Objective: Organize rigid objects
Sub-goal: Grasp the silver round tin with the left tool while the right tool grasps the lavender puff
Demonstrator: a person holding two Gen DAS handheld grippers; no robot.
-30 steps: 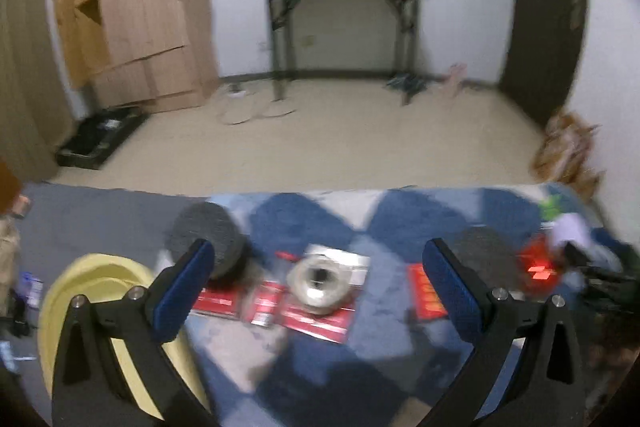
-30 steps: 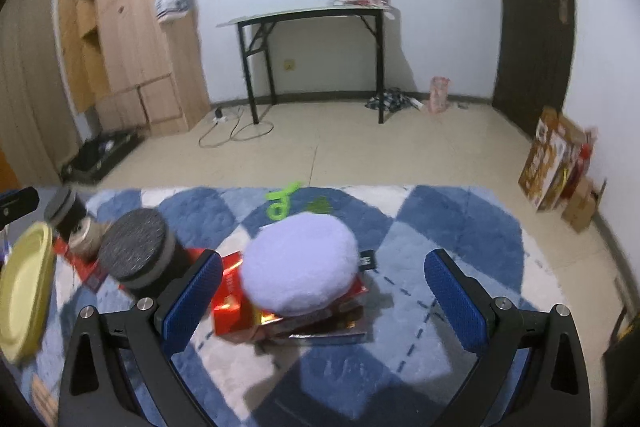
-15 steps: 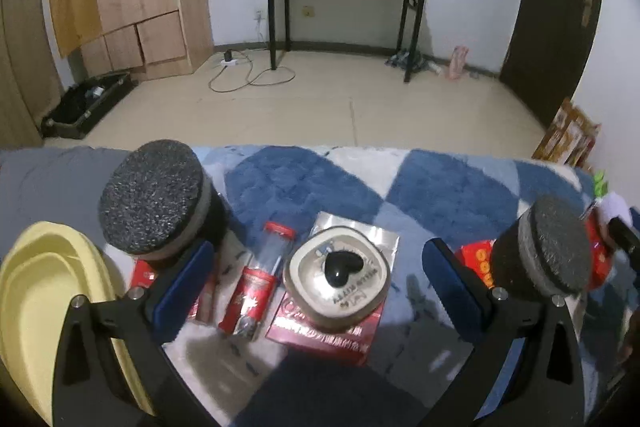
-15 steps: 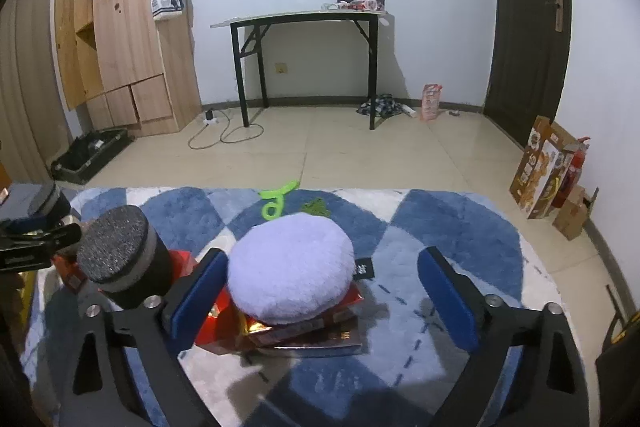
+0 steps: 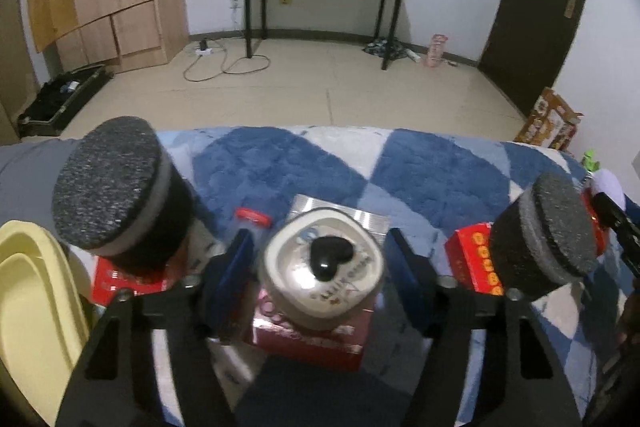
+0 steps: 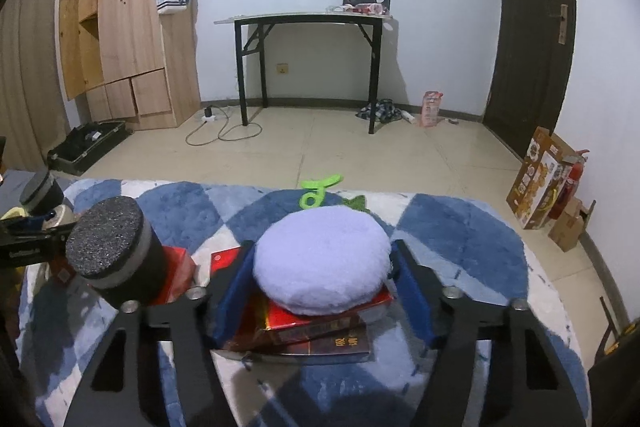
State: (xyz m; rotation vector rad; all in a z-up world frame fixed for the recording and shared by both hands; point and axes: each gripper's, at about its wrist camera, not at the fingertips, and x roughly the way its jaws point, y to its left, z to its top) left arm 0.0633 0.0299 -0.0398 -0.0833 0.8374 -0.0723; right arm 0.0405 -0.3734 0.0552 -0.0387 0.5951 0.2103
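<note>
Left wrist view: left gripper [image 5: 322, 269], blue pads [image 5: 234, 267] drawn in on either side of a cream rounded-square tin [image 5: 322, 275] with a black heart on its lid; the pads stand just beside or against its sides, contact not certain owing to blur. The tin sits atop a red flat box [image 5: 312, 341], with a silver packet [image 5: 340, 211] showing behind it. Left of the tin, a clear tube with red cap [image 5: 252, 219], partly hidden by the left pad. Further left, a black cylinder with grey sponge top [image 5: 116, 191], upright on a red packet [image 5: 120, 281]; at the left edge, a yellow basin [image 5: 36, 311]. To the right, a second sponge-topped cylinder [image 5: 548, 239], tilted, resting against a red box with gold dots [image 5: 470, 259]. All on a blue-and-white rug [image 5: 320, 163]. Right wrist view: right gripper [image 6: 322, 285], blue pads [image 6: 236, 291] closed in to flank a round lavender plush pad [image 6: 322, 259], close against its edge; firm pinch cannot be confirmed. The pad lies on a stack of red boxes [image 6: 332, 319] over a dark booklet [image 6: 340, 345]. Left of it, the sponge-topped cylinder [image 6: 112, 247] beside a red box [image 6: 178, 271]. Behind the pad, a green plastic clip [image 6: 318, 189] on the rug [image 6: 460, 227]. Far background: black folding table [image 6: 308, 23], wooden wardrobe [image 6: 132, 39], dark door [image 6: 528, 39].
</note>
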